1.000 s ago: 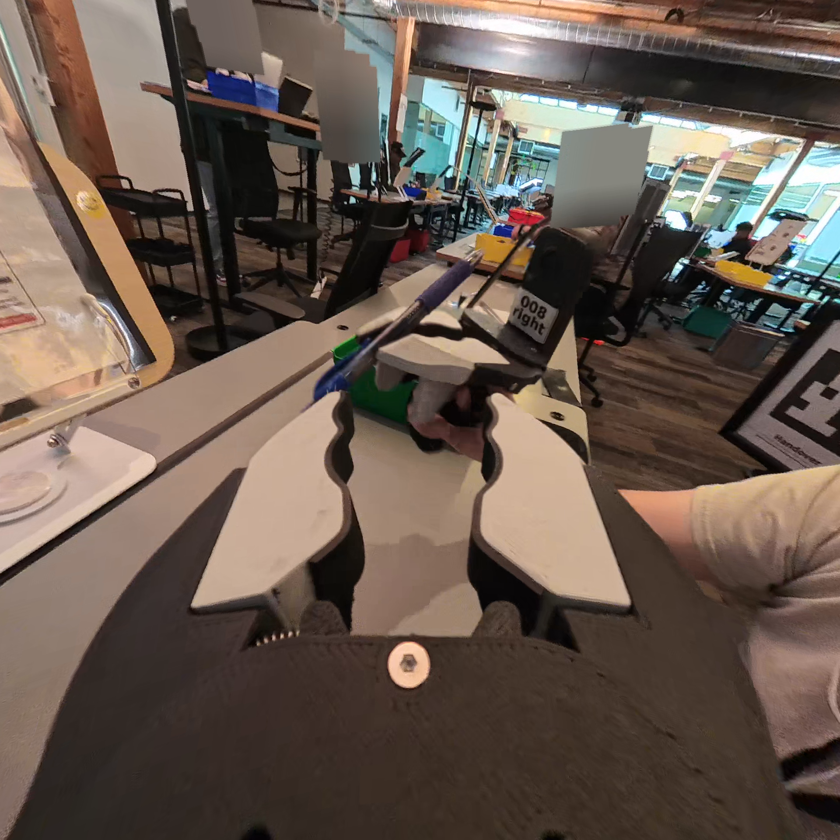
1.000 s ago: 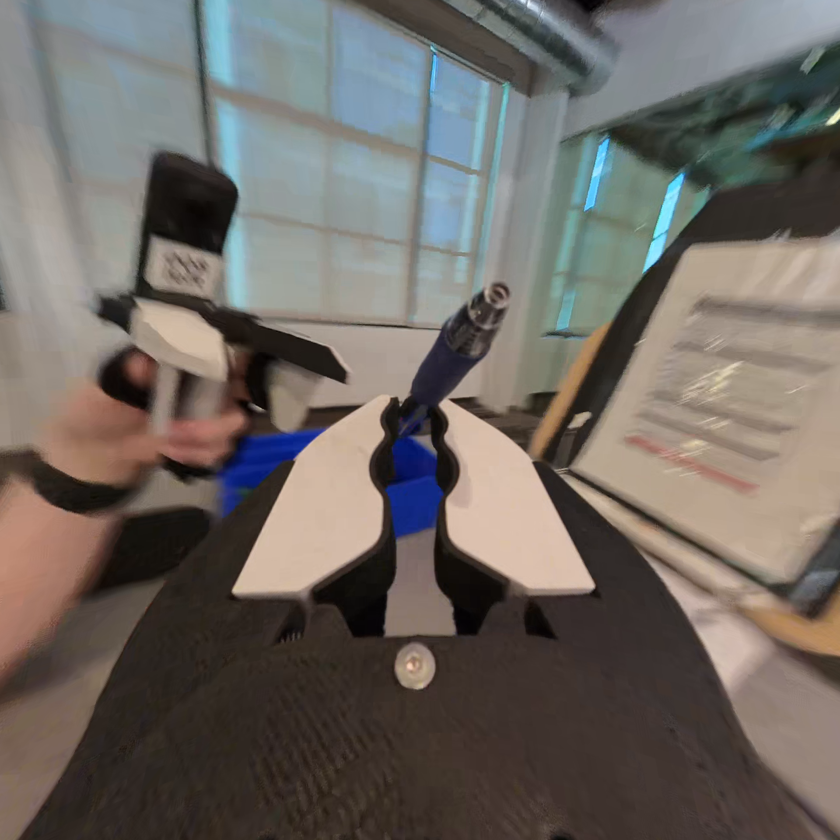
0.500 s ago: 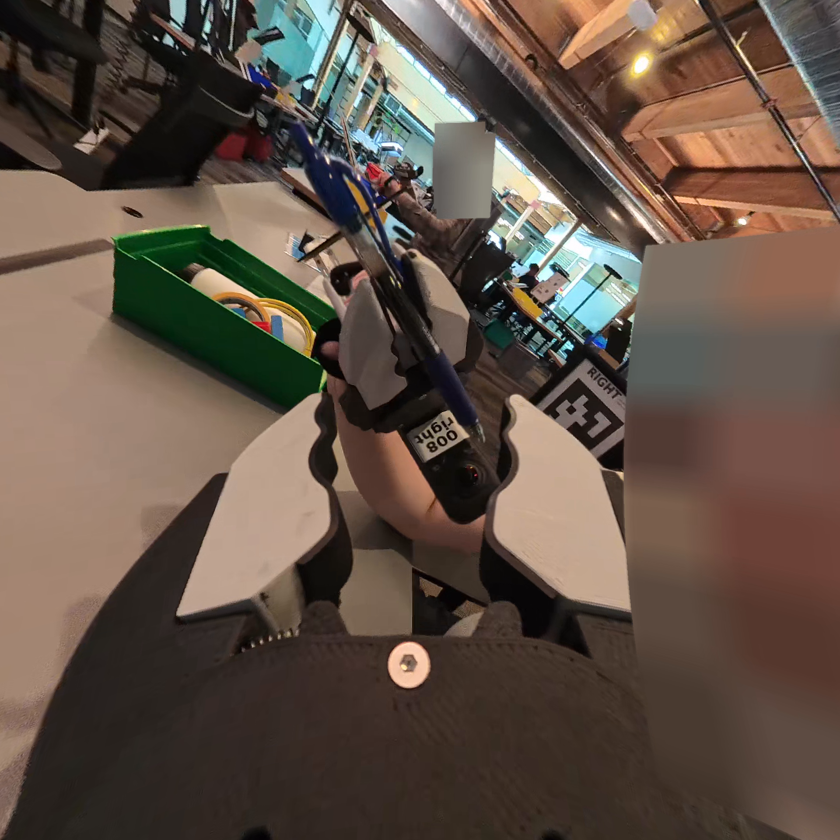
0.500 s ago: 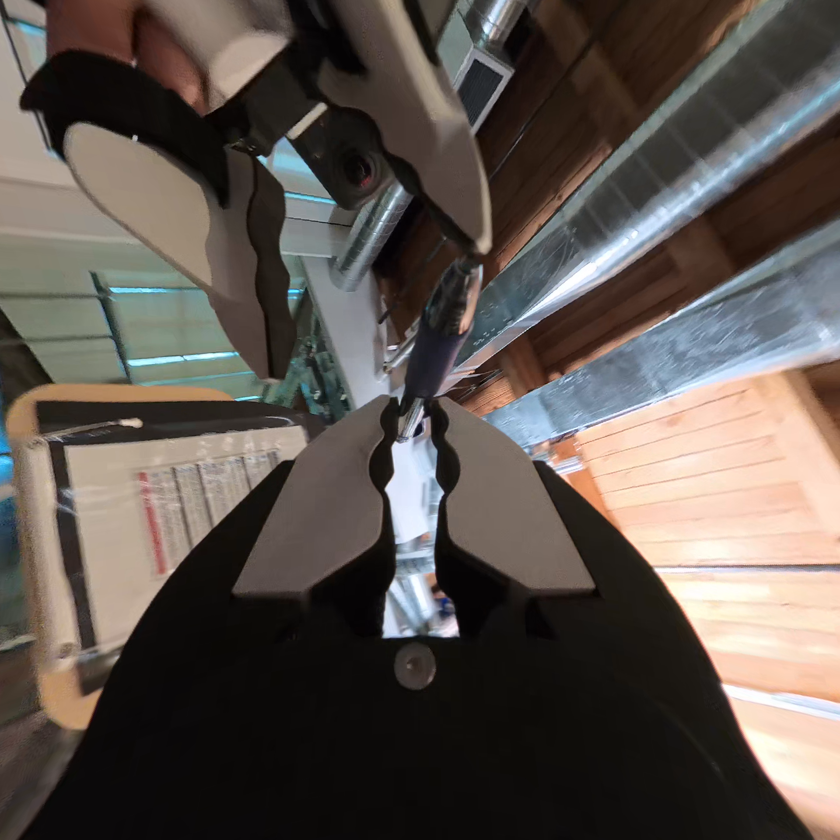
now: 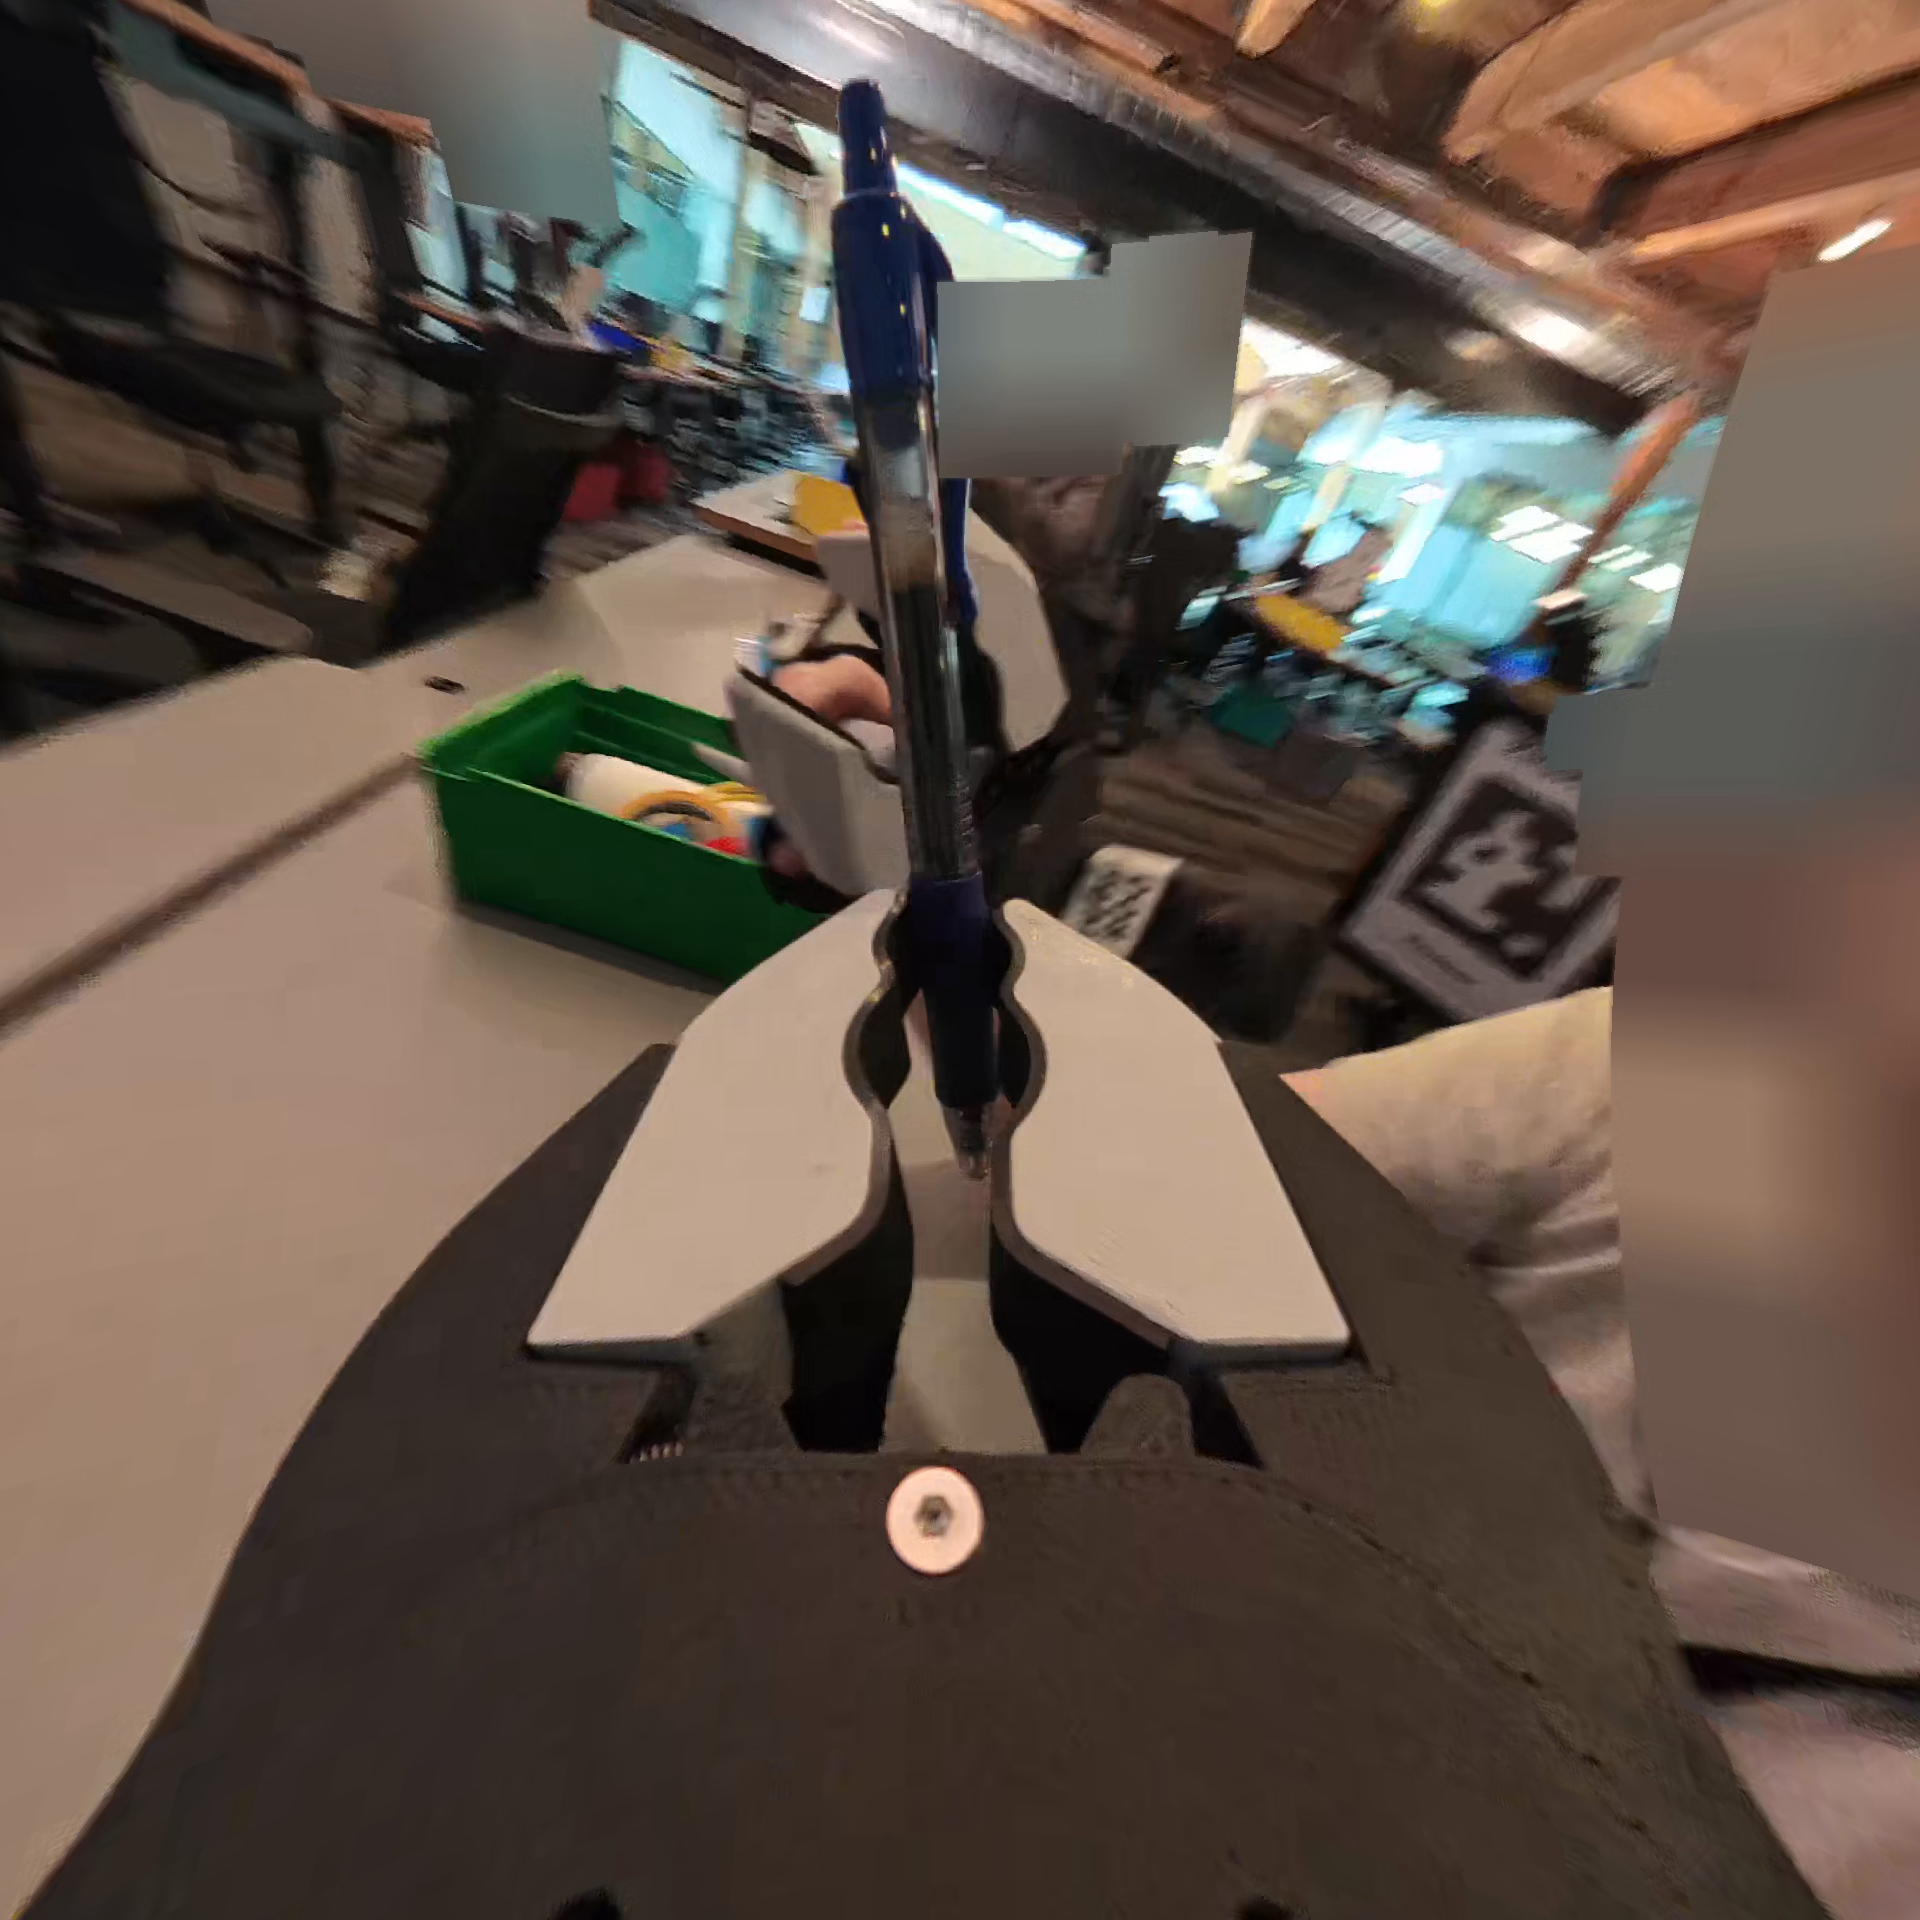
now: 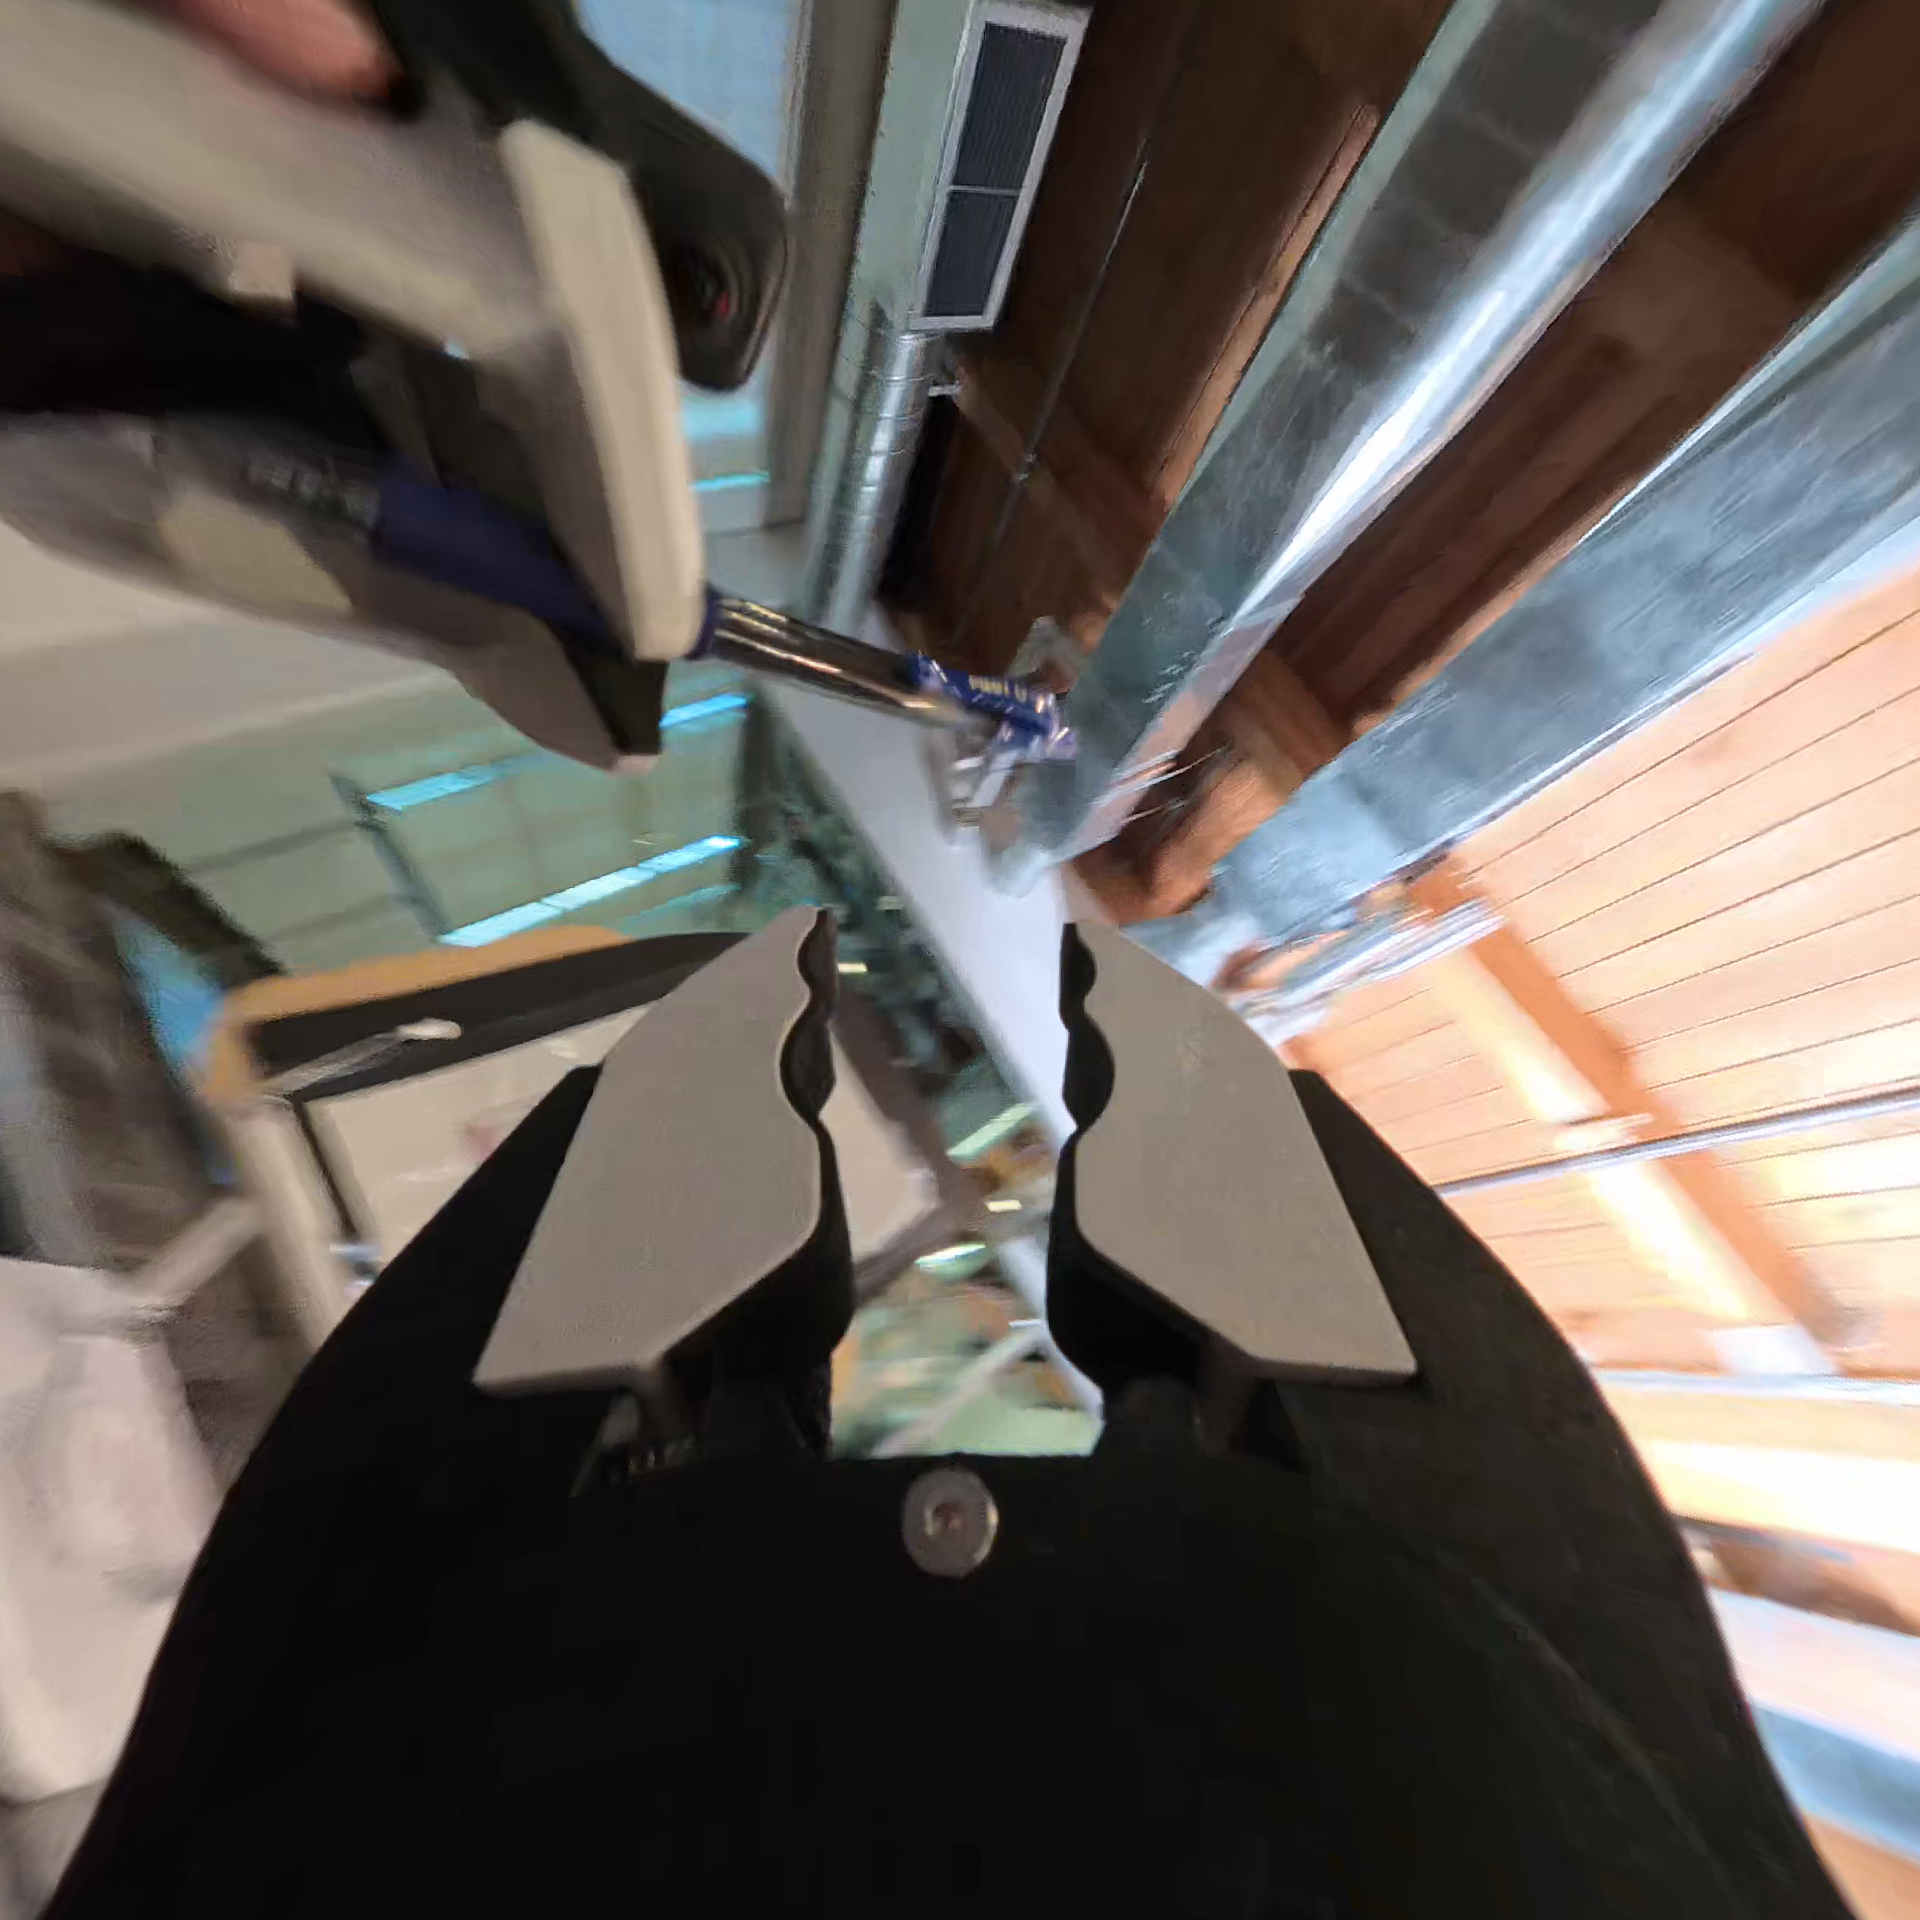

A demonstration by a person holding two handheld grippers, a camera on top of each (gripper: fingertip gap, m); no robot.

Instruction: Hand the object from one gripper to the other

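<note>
A blue pen (image 5: 906, 582) with a clear barrel stands upright in my left gripper (image 5: 943, 920), which is shut on its dark blue grip, tip pointing back toward the camera. My right gripper (image 6: 948, 940) is open and empty, pointing up at the ceiling. In the right wrist view the left gripper (image 6: 623, 675) shows at upper left, holding the pen (image 6: 862, 670) that sticks out to the right. In the left wrist view the right gripper (image 5: 831, 790) shows behind the pen, held by a hand.
A green bin (image 5: 582, 852) with tape rolls and a white bottle sits on the grey table (image 5: 229, 1039). A black-and-white marker board (image 5: 1496, 873) leans at right. A person's light sleeve (image 5: 1475, 1143) is at right. Ducts and wooden beams (image 6: 1351, 436) fill the right wrist view.
The pen passed from the right gripper to the left. The left gripper shut on the pen's grip. The right gripper opened and drew away from it.
</note>
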